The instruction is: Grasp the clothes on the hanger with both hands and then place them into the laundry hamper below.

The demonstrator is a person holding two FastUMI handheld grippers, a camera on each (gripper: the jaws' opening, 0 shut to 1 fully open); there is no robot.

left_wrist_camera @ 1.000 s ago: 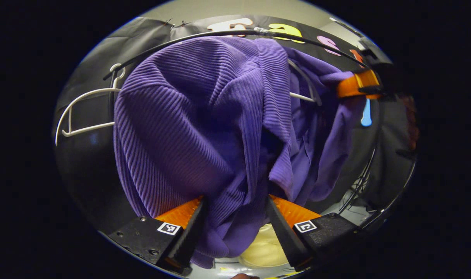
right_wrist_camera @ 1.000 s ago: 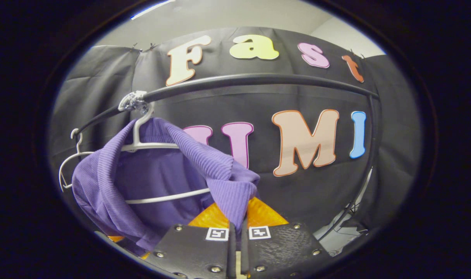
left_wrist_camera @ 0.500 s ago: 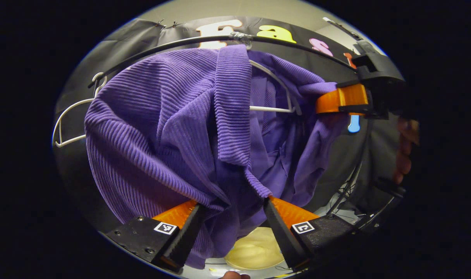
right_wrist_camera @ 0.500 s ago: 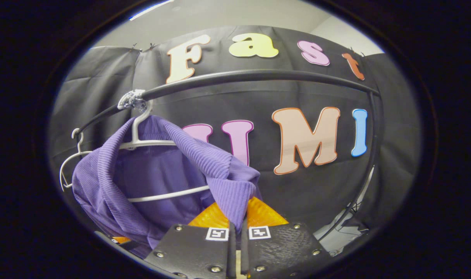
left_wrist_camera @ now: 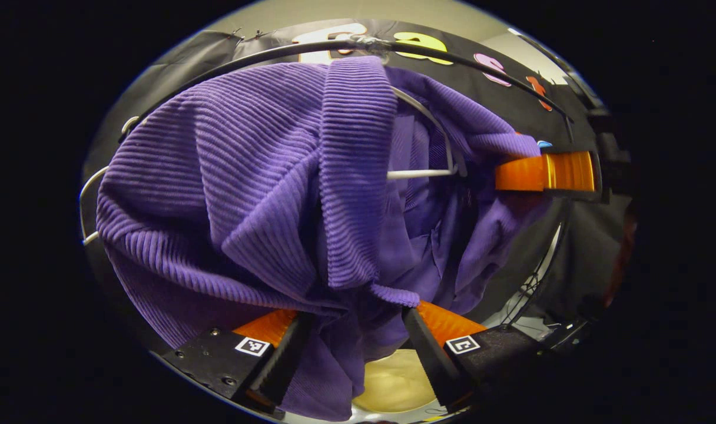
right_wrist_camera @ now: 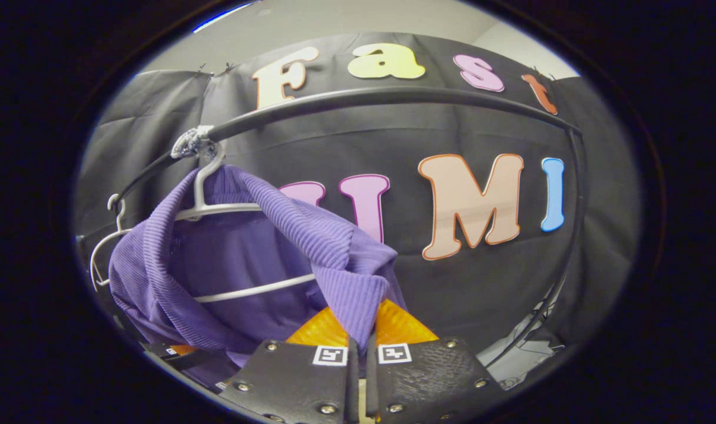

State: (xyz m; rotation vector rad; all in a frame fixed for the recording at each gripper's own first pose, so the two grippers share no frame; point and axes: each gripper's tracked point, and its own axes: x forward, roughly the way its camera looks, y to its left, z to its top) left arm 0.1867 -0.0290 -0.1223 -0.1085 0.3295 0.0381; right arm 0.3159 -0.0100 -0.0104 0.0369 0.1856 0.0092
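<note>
- Left gripper view: purple ribbed sweater (left_wrist_camera: 246, 176) hangs over a white hanger (left_wrist_camera: 420, 174) hooked on the black rail (left_wrist_camera: 275, 50); it sits bunched to one side, probably because it is being worked off the hanger.
- Left hand-held gripper (left_wrist_camera: 352, 344) has its fingers apart, with a thick fold of the sweater's lower part hanging down between them. Cloth touches the inner faces, but I cannot tell whether both fingers really press on it; it looks like a wide scoop rather than a pinch, to take a big bunch.
- Pale yellow hamper (left_wrist_camera: 390, 383) shows under the cloth between the fingers, so the drop spot is right below.
- Right hand-held gripper (left_wrist_camera: 543, 172) shows at the far side of the sweater, touching its edge, so the two hold opposite sides and the load can come off evenly.
- A second white hanger (left_wrist_camera: 87, 200) peeks out behind the sweater's other edge.
- Right gripper view: right hand-held gripper (right_wrist_camera: 358, 353) has its fingers together, clamped on a ribbed edge of the sweater (right_wrist_camera: 334, 259), probably the shoulder or collar.
- The sweater is draped on the hanger (right_wrist_camera: 216, 209), whose hook is on the rail (right_wrist_camera: 393, 100); the bare hanger (right_wrist_camera: 108, 241) hangs further along.
- Judgement: grasp stage, sweater not yet off the hanger.
</note>
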